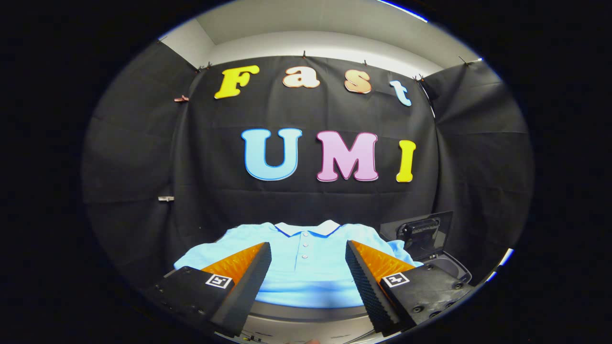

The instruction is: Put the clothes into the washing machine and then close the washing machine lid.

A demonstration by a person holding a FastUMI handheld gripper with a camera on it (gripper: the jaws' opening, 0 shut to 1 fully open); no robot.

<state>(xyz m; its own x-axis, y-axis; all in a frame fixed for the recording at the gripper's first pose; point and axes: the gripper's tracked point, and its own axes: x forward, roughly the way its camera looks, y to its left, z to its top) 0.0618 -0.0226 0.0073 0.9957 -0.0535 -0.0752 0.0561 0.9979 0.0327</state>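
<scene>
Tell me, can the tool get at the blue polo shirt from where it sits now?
Probably yes. The tool is open, and the blue polo shirt lies flat just ahead, between and beyond its fingers, with nothing lying on it or between.

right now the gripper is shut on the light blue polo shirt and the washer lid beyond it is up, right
Not quite. In the gripper view the gripper is open: its fingers stand wide apart, gripping nothing, with the light blue polo shirt lying flat between and beyond them. The washer lid is indeed up.
</scene>
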